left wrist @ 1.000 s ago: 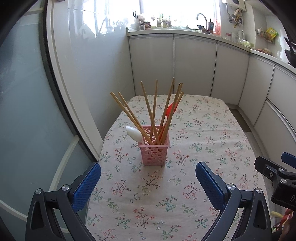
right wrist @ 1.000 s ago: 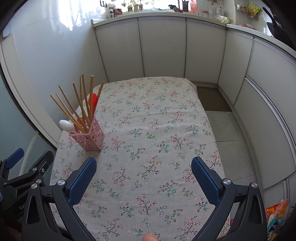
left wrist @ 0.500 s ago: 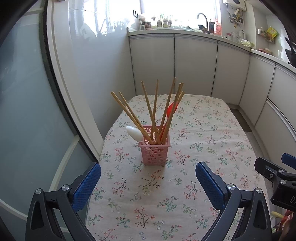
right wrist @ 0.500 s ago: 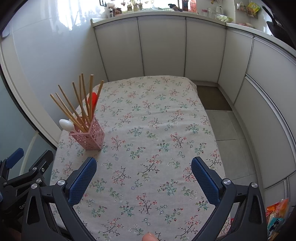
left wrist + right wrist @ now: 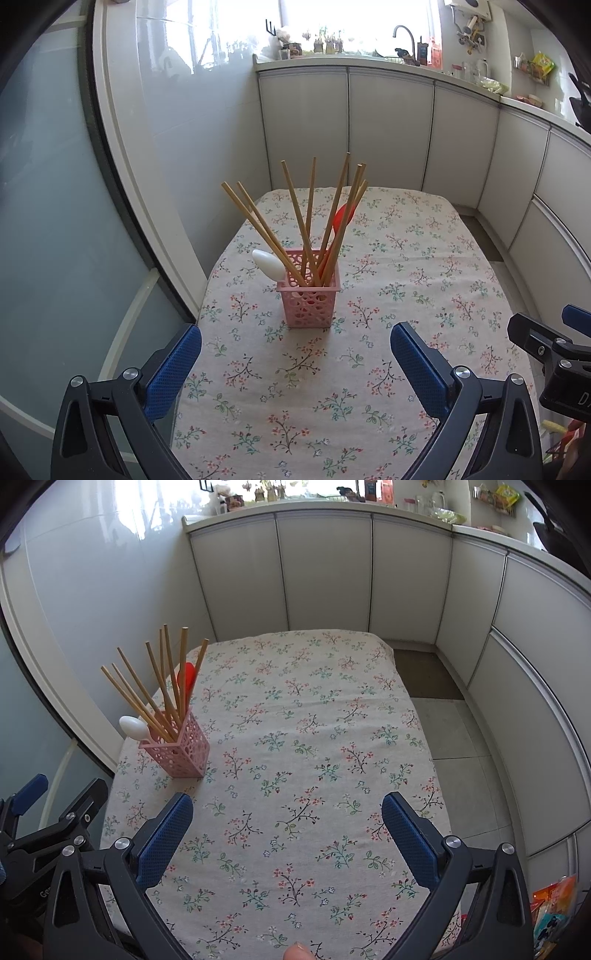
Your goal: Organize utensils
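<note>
A pink perforated basket (image 5: 309, 297) stands upright on the floral tablecloth (image 5: 406, 266). It holds several wooden chopsticks (image 5: 295, 218), a white spoon (image 5: 269, 264) and a red spoon (image 5: 343, 216). The basket also shows in the right wrist view (image 5: 179, 747), at the table's left side. My left gripper (image 5: 295, 356) is open and empty, a little in front of the basket. My right gripper (image 5: 287, 825) is open and empty over the table's near middle, to the right of the basket.
White cabinets (image 5: 388, 129) run along the far and right sides. A glass partition (image 5: 55, 203) stands close to the table's left edge. The tiled floor (image 5: 461, 738) lies to the right of the table. A colourful packet (image 5: 554, 904) lies at the lower right.
</note>
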`<state>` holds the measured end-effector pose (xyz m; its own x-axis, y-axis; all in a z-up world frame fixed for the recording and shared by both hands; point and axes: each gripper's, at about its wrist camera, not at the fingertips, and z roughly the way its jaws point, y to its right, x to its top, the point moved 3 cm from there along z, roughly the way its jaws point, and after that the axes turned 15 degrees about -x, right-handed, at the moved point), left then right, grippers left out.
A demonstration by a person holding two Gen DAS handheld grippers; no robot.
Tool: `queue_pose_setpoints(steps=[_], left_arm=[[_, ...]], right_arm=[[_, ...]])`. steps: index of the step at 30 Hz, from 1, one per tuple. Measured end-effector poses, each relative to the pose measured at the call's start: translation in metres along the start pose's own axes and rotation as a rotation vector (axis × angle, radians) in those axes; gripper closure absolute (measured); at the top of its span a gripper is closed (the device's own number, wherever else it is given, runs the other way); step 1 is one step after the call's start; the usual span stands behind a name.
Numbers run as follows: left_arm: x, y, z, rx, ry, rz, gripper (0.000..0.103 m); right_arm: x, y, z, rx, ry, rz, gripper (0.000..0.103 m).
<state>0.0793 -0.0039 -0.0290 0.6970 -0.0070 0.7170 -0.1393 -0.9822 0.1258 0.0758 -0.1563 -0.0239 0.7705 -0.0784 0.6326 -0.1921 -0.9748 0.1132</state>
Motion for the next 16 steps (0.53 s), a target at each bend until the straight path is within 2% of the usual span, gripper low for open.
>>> queue_pose_setpoints(steps=[16], left_arm=[[-0.0012,-0.0030,0.0021,-0.007,-0.010,-0.003,0.000]], right_arm=[[-0.0005,0.0004,0.0000,0.001,-0.001,0.002,0.000]])
